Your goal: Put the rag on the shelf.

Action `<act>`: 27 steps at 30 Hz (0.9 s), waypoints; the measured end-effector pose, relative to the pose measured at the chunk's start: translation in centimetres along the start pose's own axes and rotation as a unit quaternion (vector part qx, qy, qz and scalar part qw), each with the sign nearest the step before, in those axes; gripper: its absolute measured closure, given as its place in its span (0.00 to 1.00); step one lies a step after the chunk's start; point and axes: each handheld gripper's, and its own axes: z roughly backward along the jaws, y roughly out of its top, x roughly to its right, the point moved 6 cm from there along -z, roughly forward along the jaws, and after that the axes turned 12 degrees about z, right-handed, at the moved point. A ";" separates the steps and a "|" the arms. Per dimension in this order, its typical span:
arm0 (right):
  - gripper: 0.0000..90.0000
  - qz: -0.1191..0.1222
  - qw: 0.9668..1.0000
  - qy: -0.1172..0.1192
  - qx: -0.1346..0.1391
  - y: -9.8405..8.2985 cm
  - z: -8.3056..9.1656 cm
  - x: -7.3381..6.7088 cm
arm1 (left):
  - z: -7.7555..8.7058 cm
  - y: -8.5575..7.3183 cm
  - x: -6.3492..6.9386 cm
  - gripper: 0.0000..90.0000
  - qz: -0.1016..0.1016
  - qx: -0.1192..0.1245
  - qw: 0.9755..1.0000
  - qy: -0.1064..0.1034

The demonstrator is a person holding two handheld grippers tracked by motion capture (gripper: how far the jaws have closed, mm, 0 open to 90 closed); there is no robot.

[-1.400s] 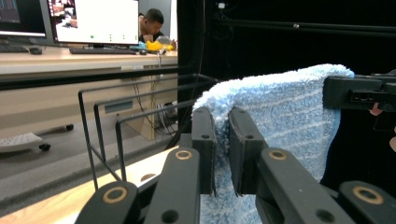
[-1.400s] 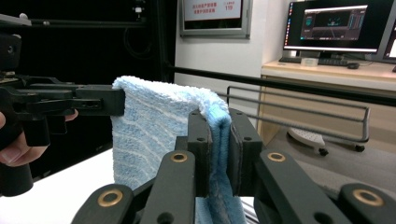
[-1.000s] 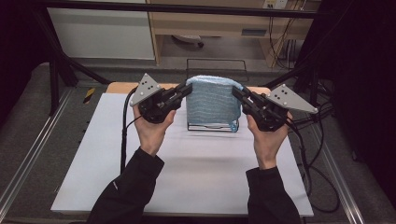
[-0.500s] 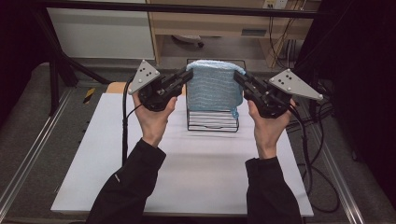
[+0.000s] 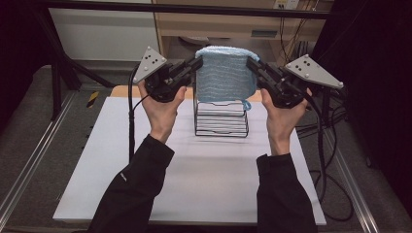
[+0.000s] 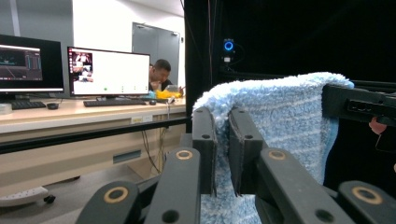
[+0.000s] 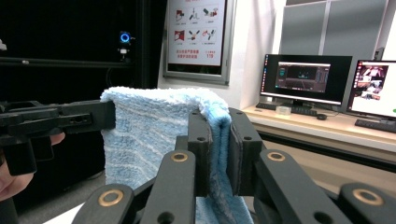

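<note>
- High view shows the towel [image 5: 226, 75] held up in the air above the rack [image 5: 221, 119], stretched between the two grippers, with its lower edge hanging just in front of the rack's top.
- The left gripper [image 5: 194, 65] pinches the towel's left top corner; in the left gripper view its jaws are pressed together on a thin fold of the cloth [image 6: 261, 121].
- The right gripper [image 5: 252, 65] pinches the opposite corner, and in the right gripper view the jaws are likewise clamped on the towel's edge [image 7: 154, 126].
- Risk: each bite takes only a narrow strip near the edge, so a sharp pull outward could drag the terry cloth out of one pair of jaws; the towel would then swing down from the other corner.
- Risk: a loose loop at the lower right of the towel [image 5: 247, 104] hangs close to the rack's wires and may snag there if the cloth is lowered or moved sideways, tipping the light rack on the table [image 5: 145, 184].
- Risk: if the hands come down unevenly, the towel would likely drape skewed and slide off the rack.
</note>
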 end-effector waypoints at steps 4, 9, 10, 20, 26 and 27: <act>0.91 0.001 1.000 -0.003 0.003 0.5 -0.4 0.5 | -0.4 0.6 0.0 0.91 -0.001 0.006 1.000 -0.001; 0.91 -0.001 1.000 -0.006 0.006 1.1 -1.0 1.1 | -0.9 1.4 0.0 0.91 -0.002 0.013 1.000 0.004; 0.91 -0.002 1.000 -0.006 0.007 1.2 -1.2 1.2 | -1.0 1.6 0.0 0.91 -0.002 0.015 1.000 0.005; 0.91 -0.002 1.000 -0.002 0.008 2.0 -2.6 2.3 | -1.9 2.8 -0.5 0.91 -0.010 0.022 1.000 0.016; 0.91 0.000 1.000 -0.004 0.010 2.4 -3.4 3.0 | -2.5 3.5 -0.7 0.91 -0.012 0.028 0.999 0.018; 0.91 0.001 1.000 -0.006 0.010 2.5 -3.6 3.2 | -2.6 3.5 -0.7 0.91 -0.011 0.029 0.999 0.019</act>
